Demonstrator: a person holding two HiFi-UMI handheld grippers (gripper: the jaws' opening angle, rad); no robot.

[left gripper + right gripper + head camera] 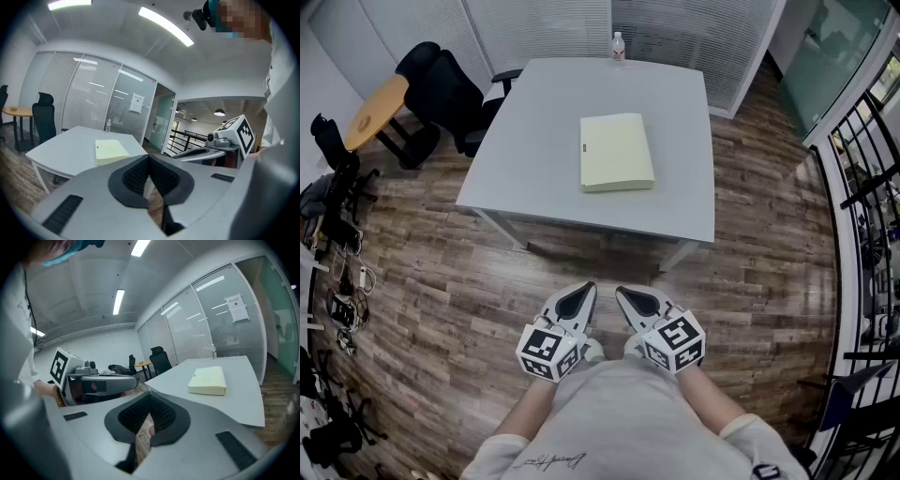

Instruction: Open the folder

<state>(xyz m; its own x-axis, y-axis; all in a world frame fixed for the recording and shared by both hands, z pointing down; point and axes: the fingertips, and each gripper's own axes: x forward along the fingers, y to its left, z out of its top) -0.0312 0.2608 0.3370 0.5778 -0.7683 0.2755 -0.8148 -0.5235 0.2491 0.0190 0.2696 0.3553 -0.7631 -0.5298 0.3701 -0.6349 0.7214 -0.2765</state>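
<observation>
None of the job is done: we hold the left gripper (580, 294) and right gripper (629, 296) pressed shut and empty, with the closed folder (617, 152) on the desk (680, 192) at twelve o'clock.

We list: folder (616, 152) on the surface (546, 122), about midway; bottle (619, 46) behind it at the far edge; chair (445, 89) left of the surface; left tongs (580, 292) and right tongs (626, 295) side by side before it, over the floor (441, 281).
</observation>
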